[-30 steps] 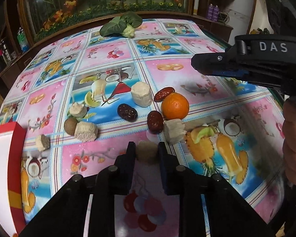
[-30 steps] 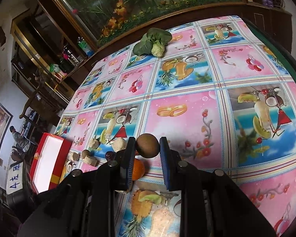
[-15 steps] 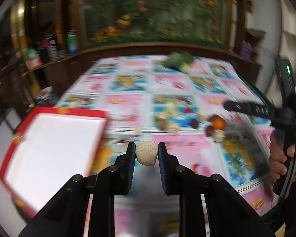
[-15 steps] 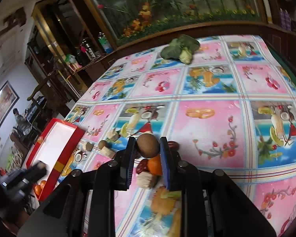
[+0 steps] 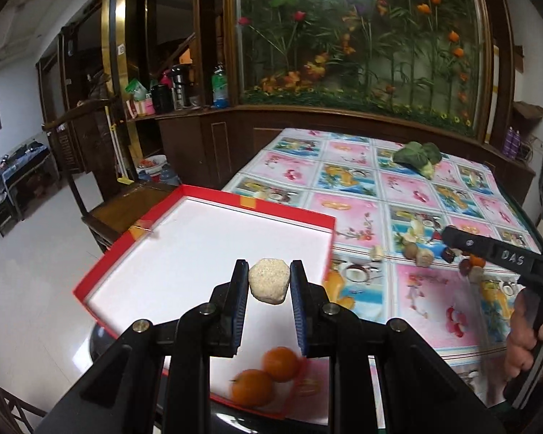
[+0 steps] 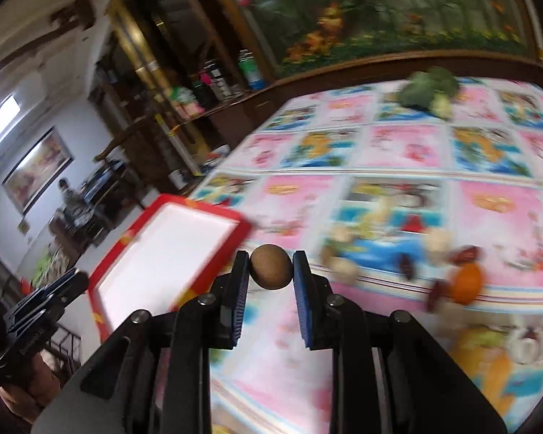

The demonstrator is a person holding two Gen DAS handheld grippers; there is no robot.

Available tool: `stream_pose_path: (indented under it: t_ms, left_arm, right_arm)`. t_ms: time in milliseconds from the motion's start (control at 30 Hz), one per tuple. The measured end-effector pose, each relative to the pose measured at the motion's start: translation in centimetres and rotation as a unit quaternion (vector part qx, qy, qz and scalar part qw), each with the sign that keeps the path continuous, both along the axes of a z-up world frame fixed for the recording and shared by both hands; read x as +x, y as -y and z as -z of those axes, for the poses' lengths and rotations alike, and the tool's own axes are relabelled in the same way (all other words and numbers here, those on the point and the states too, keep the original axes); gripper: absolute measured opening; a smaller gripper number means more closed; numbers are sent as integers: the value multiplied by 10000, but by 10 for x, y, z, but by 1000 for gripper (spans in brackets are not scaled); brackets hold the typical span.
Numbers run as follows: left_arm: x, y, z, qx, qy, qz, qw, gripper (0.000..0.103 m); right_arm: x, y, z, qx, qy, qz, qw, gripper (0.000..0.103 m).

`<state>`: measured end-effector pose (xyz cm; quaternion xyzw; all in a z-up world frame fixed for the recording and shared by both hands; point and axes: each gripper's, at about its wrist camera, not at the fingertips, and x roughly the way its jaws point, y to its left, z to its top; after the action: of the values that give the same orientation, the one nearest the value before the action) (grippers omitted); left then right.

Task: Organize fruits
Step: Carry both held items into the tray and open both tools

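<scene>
My worktop (image 5: 409, 195), in its fruit-print cloth, has slid right since a second ago; the red-rimmed white box (image 5: 206, 249) now fills the left view, overhanging the worktop's left edge with its floor mostly bare. Two oranges (image 5: 268, 376) lie in its near corner. My left gripper (image 5: 269, 282), pinched on the pale rough chunk (image 5: 269, 281), has swung over the box. My right gripper (image 6: 270, 268) still clamps the brown round fruit (image 6: 270, 267) above the cloth, beside the box.
</scene>
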<state>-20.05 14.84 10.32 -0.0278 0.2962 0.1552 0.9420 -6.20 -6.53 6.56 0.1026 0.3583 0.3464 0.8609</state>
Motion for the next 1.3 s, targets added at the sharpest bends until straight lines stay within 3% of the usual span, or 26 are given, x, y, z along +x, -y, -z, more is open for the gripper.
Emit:
stream_pose_path:
  t_ms: [267, 467, 700, 1300]
  left_arm:
    - [-16, -46, 6, -114, -8, -495, 9987, 22]
    - [-12, -75, 20, -215, -185, -782, 9965, 22]
    - [-1, -89, 44, -344, -491, -895, 9942, 22]
    - [16, -87, 75, -510, -1117, -810, 9891, 22]
  right_arm:
    - [-17, -110, -13, -4, 14, -846, 9964, 27]
    - [-13, -181, 1, -353, -401, -1304, 9900, 27]
    - [-18, -199, 28, -736, -569, -1557, 9834, 27]
    - [-15, -200, 45, -1159, -623, -1553, 9791, 27]
